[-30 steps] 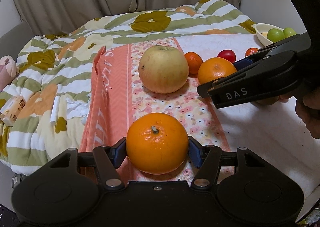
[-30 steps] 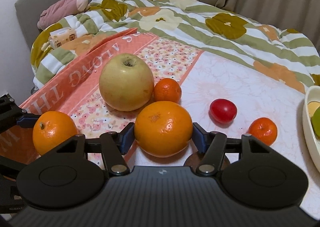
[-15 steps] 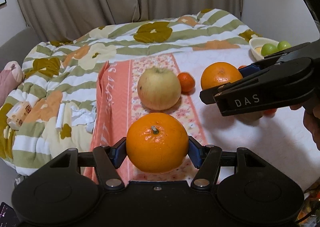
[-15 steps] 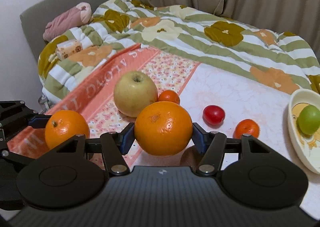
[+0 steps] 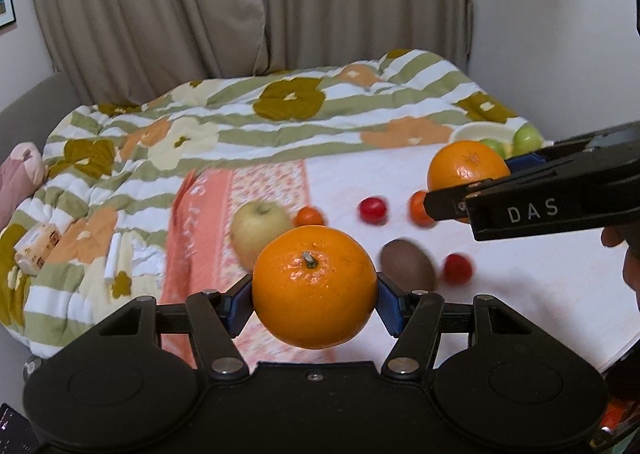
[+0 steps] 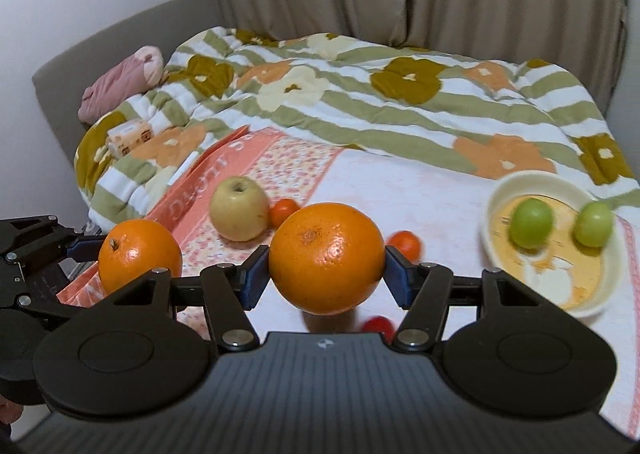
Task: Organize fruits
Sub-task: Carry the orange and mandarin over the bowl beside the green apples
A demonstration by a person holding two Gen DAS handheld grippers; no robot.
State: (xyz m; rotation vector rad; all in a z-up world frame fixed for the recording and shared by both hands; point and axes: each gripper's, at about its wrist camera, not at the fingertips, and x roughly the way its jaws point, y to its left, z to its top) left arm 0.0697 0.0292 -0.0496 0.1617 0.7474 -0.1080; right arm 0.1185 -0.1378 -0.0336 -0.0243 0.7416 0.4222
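Left claw [image 5: 314, 302]: pads closed onto an orange [image 5: 314, 286] at its widest part, stem facing up toward me. It's lifted clear of the cloth [image 5: 520, 294].

On the cloth, left to right in my left view: apple [image 5: 260, 230] on the pink floral strip, small tangerine [image 5: 309, 216] touching its right side, red tomato [image 5: 373, 209], second tangerine [image 5: 418, 208] partly hidden behind the right claw, brown egg-shaped fruit [image 5: 406, 268] nearer me, another tomato [image 5: 457, 268] just beside it.

Right claw [image 6: 326, 280]: also closed to orange width, gripping a second orange [image 6: 326, 257], also off the cloth. Round fruit, no long axis to align.

Key relation: bowl [image 6: 500, 194] sits ahead and to the right of the right claw, at the cloth's far right near the quilt. Two green fruits [image 6: 532, 223] already inside, with open floor in front of them. The right claw is clearly the nearer one; my left is on the far side, with the right claw between it and the bowl.

Judgement: right orange goes in first, swing right and forward, lower into the free part of the bowl, then open. Left follows once right clears. Risk: bowl is shallow and already has two rollers in it, so release low.
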